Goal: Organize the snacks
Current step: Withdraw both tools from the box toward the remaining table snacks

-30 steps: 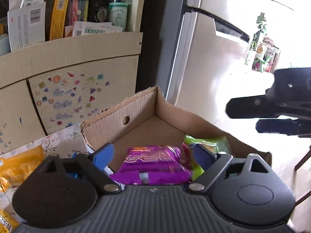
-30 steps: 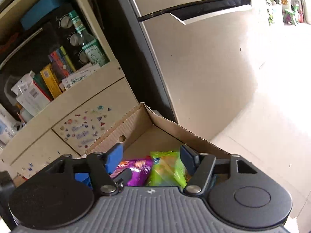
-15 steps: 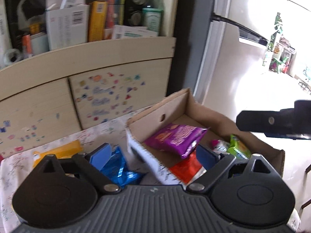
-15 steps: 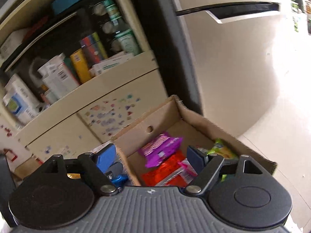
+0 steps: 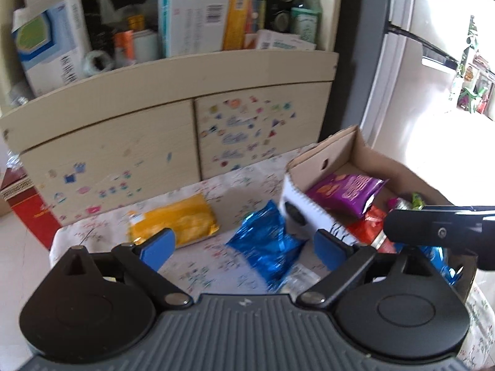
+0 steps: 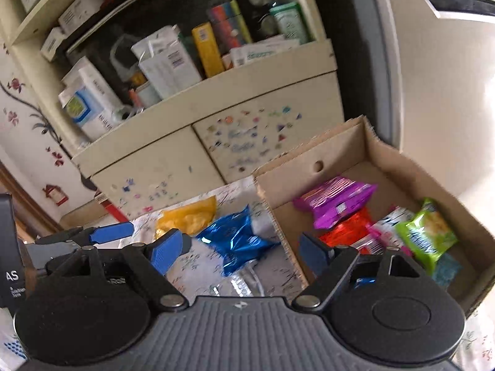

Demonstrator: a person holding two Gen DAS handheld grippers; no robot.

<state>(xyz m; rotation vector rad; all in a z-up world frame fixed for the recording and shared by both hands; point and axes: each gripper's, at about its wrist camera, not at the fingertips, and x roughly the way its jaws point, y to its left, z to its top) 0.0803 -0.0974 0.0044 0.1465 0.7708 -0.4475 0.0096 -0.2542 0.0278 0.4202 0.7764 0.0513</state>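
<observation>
Two packets, blue (image 5: 266,241) and yellow (image 5: 173,221), now fill lower centre; both grippers (image 5: 244,247) (image 6: 241,252) have just spread their fingers, empty, leaving purple packet (image 6: 335,199) boxed.

An open cardboard box (image 6: 386,151) holds purple (image 6: 335,199), red (image 6: 348,228) and green (image 6: 428,236) snack packets. Beside it on the tabletop lie a crumpled blue packet (image 5: 266,241) and a yellow one (image 5: 176,218).
</observation>
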